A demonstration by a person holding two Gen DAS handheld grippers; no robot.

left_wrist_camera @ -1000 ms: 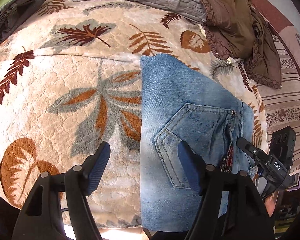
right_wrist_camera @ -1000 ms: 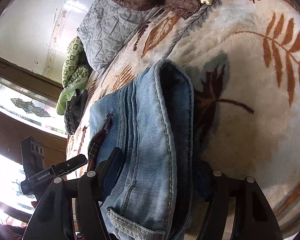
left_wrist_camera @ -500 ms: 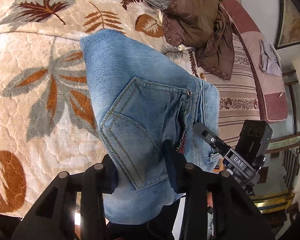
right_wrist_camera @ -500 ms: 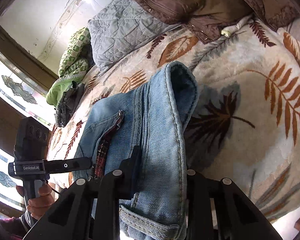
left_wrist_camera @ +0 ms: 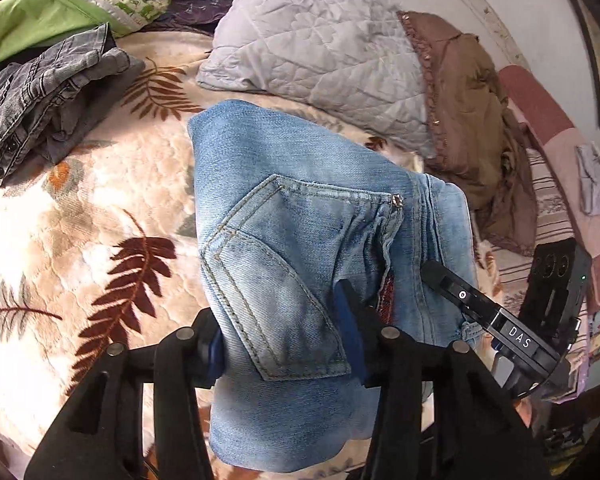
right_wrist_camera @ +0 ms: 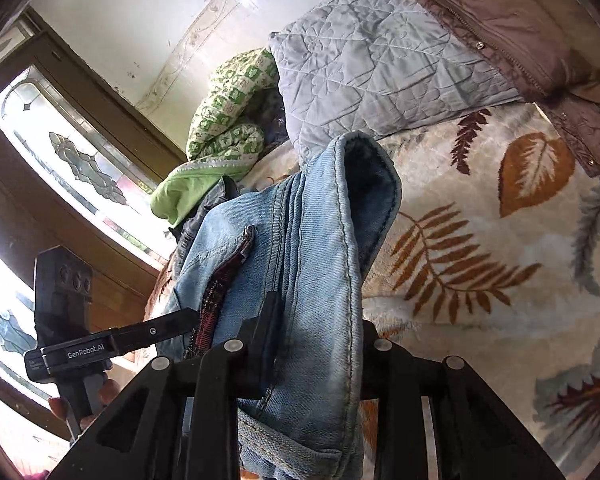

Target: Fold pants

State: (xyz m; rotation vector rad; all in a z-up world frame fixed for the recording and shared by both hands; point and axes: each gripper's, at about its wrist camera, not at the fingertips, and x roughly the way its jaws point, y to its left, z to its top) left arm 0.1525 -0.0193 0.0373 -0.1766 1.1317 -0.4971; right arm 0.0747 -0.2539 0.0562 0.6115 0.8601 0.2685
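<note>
Faded denim pants point(left_wrist_camera: 300, 208), plush quilted blanket point(left_wrist_camera: 100, 208), matt black plastic fingers point(left_wrist_camera: 356, 320).

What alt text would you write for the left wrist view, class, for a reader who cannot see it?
The left gripper clamps a folded pair of light blue denim jeans, back pocket showing, lifted over a cream leaf-patterned blanket. The right gripper holds the jeans' right edge. Behind lie a grey quilted pillow, a brown jacket and crumpled grey jeans.
</note>
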